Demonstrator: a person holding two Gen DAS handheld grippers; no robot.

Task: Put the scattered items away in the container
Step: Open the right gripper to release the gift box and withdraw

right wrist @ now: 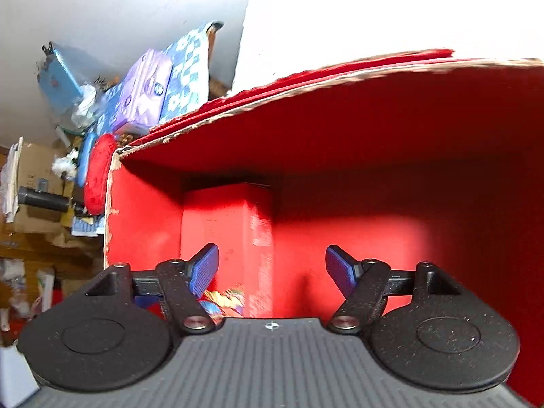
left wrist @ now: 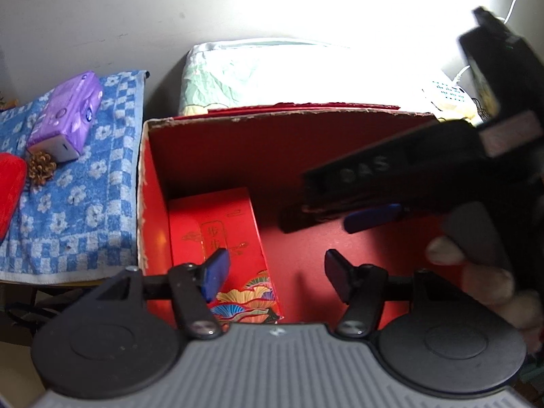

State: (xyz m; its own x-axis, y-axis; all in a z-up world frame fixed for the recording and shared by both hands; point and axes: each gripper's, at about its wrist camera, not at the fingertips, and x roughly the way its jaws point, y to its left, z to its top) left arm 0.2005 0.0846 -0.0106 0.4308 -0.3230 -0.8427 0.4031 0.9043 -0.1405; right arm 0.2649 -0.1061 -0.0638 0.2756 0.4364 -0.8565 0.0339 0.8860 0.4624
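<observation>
Red carton (left wrist: 272, 142) interior below both wide-spread, empty grippers (left wrist: 275, 272) (right wrist: 272, 268), red packet (left wrist: 217, 231) left.

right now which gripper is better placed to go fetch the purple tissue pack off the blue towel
Left, probably. The purple tissue pack lies on the blue towel, on the left gripper's side of the red box. The right gripper, also open and empty, points into the box.
</observation>
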